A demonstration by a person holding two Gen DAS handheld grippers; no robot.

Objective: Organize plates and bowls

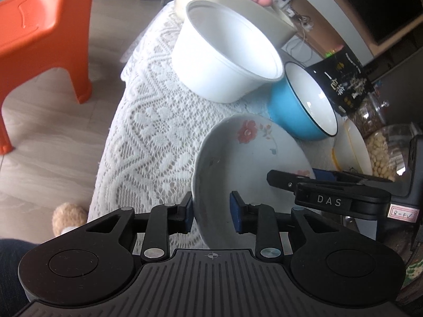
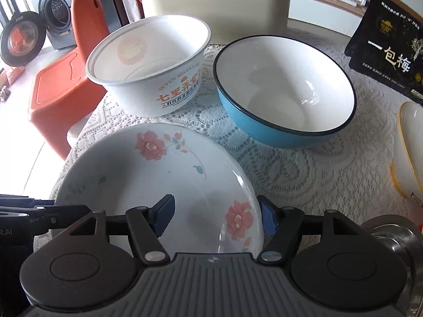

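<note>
A floral plate lies on the lace-covered table, close in front of both grippers. My left gripper is open and straddles the plate's near left rim, one pad outside and one inside. My right gripper is open astride the plate's right rim, with its left pad over the plate's inside. Each gripper shows in the other's view: the right gripper and the left gripper. Behind the plate stand a white paper bowl and a blue bowl, both empty.
A yellow-rimmed dish sits at the right. A beige tissue box and a black snack package stand at the back. A jar of nuts is at the table's right. An orange stool stands on the floor beside the table.
</note>
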